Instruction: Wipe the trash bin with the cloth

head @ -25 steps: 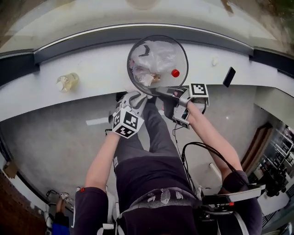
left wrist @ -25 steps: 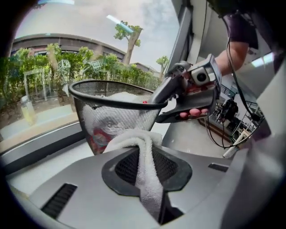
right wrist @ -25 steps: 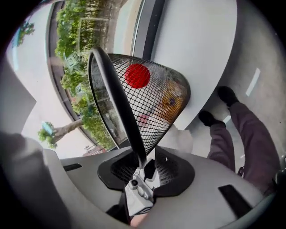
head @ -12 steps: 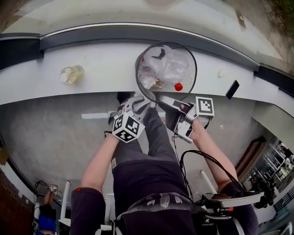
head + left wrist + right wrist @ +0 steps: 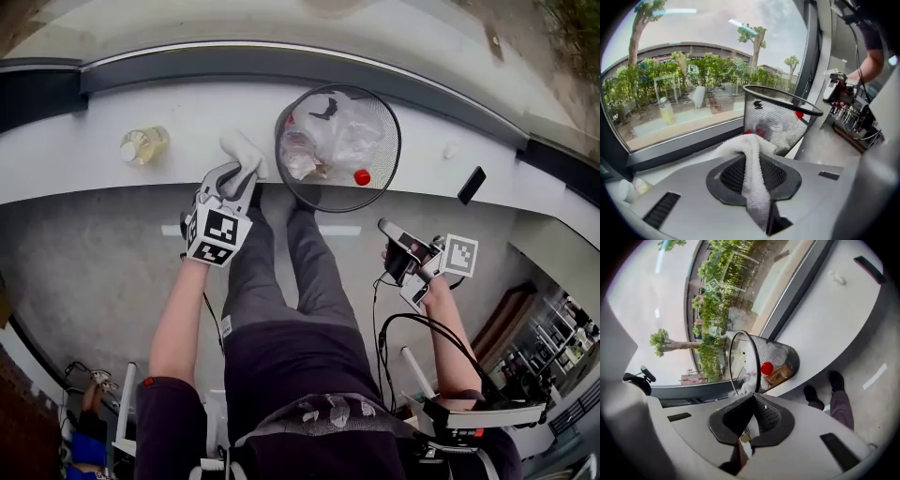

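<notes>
Cloth (image 5: 753,185) clamped in left gripper's (image 5: 236,178) jaws beside trash bin (image 5: 774,120); right gripper's (image 5: 753,400) just closed.

On the bench (image 5: 202,117) the trash bin (image 5: 330,195) stands midway, the cloth (image 5: 246,150) just left of it, the bottle (image 5: 143,145) farther left, a flat object (image 5: 471,185) well right.

Trash bin (image 5: 337,145) on ledge (image 5: 422,141), bottle (image 5: 142,145) left, phone (image 5: 471,185) right, bare stretches between, window frame (image 5: 234,61) behind

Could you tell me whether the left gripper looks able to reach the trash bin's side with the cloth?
Probably yes: the left gripper, shut on the cloth, sits right beside the trash bin's mesh wall, and nothing stands between them.
</notes>
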The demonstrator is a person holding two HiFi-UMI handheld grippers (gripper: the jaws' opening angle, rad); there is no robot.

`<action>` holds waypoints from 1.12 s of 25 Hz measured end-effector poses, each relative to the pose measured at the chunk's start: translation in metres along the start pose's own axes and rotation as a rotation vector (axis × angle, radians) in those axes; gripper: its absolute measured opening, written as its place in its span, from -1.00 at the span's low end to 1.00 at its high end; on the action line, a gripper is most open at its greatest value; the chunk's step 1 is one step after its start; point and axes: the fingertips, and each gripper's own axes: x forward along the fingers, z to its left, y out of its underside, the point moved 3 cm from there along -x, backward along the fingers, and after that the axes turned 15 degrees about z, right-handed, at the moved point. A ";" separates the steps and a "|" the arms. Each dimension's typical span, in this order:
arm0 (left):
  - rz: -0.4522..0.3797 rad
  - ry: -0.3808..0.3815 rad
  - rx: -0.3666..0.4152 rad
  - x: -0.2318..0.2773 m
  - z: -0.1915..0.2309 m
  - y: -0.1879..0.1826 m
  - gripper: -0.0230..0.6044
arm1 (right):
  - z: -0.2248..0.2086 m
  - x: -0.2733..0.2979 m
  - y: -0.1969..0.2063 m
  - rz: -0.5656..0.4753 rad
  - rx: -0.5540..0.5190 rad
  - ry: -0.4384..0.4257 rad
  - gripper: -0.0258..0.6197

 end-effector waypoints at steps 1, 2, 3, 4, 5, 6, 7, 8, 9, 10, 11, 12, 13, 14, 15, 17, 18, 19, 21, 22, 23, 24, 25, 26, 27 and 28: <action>0.012 -0.019 0.006 0.005 0.010 -0.002 -0.75 | -0.003 -0.005 -0.003 -0.018 -0.024 0.026 -0.92; 0.028 -0.033 0.020 0.013 0.020 -0.005 -0.75 | -0.004 -0.008 -0.006 -0.031 -0.051 0.040 -0.92; 0.048 -0.044 0.040 0.021 0.028 -0.007 -0.75 | 0.000 -0.007 -0.009 -0.037 -0.083 0.040 -0.92; 0.071 -0.055 0.060 0.030 0.036 -0.009 -0.75 | 0.006 -0.004 -0.010 -0.036 -0.122 0.029 -0.92; 0.095 -0.064 0.073 0.039 0.045 -0.010 -0.75 | 0.014 0.001 -0.010 -0.027 -0.167 0.016 -0.92; 0.113 -0.067 0.072 0.046 0.053 -0.010 -0.75 | 0.022 0.006 -0.008 -0.014 -0.209 0.009 -0.92; 0.128 -0.063 0.061 0.052 0.061 -0.011 -0.75 | 0.028 0.009 -0.005 0.000 -0.242 0.010 -0.92; 0.141 -0.052 0.046 0.056 0.067 -0.010 -0.69 | 0.033 0.012 -0.003 0.010 -0.262 0.017 -0.92; 0.159 -0.034 0.030 0.059 0.071 -0.008 -0.58 | 0.037 0.012 -0.001 0.010 -0.271 0.026 -0.92; 0.180 -0.016 0.014 0.062 0.074 -0.005 -0.43 | 0.042 0.011 -0.001 0.002 -0.281 0.033 -0.92; 0.203 -0.002 -0.003 0.063 0.075 0.000 -0.27 | 0.048 0.009 -0.002 -0.013 -0.297 0.035 -0.92; 0.226 0.003 -0.021 0.062 0.076 0.006 -0.22 | 0.055 0.007 -0.004 -0.029 -0.316 0.030 -0.92; 0.246 0.003 -0.040 0.059 0.078 0.011 -0.18 | 0.063 0.005 -0.006 -0.047 -0.338 0.024 -0.92; 0.260 -0.001 -0.061 0.054 0.080 0.016 -0.18 | 0.071 0.002 -0.009 -0.066 -0.365 0.023 -0.92; 0.265 -0.002 -0.084 0.048 0.083 0.018 -0.18 | 0.078 -0.001 -0.014 -0.094 -0.395 0.034 -0.92; 0.250 0.004 -0.119 0.034 0.090 0.013 -0.18 | 0.089 -0.009 -0.025 -0.181 -0.447 0.092 -0.92; 0.237 0.007 -0.120 0.023 0.091 0.008 -0.18 | 0.096 -0.013 -0.031 -0.229 -0.476 0.114 -0.92; 0.224 0.007 -0.107 0.011 0.091 0.001 -0.18 | 0.106 -0.017 -0.035 -0.268 -0.511 0.117 -0.92; 0.194 0.006 -0.054 -0.018 0.085 -0.018 -0.18 | 0.132 -0.022 -0.038 -0.310 -0.598 0.069 -0.92; 0.171 0.011 -0.026 -0.034 0.080 -0.029 -0.18 | 0.146 -0.023 -0.036 -0.312 -0.640 0.038 -0.92; 0.143 0.019 -0.001 -0.050 0.074 -0.041 -0.18 | 0.158 -0.022 -0.034 -0.305 -0.675 0.011 -0.92; 0.106 0.032 0.020 -0.068 0.066 -0.054 -0.19 | 0.171 -0.021 -0.031 -0.295 -0.706 -0.013 -0.92; 0.057 0.050 0.042 -0.088 0.057 -0.068 -0.24 | 0.186 -0.021 -0.029 -0.288 -0.739 -0.039 -0.92; -0.007 0.075 0.070 -0.111 0.047 -0.085 -0.52 | 0.202 -0.021 -0.028 -0.286 -0.776 -0.067 -0.92; -0.083 0.106 0.105 -0.134 0.035 -0.105 -0.95 | 0.218 -0.022 -0.027 -0.288 -0.803 -0.096 -0.92; -0.156 0.136 0.144 -0.158 0.024 -0.125 -0.95 | 0.233 -0.023 -0.027 -0.296 -0.814 -0.125 -0.92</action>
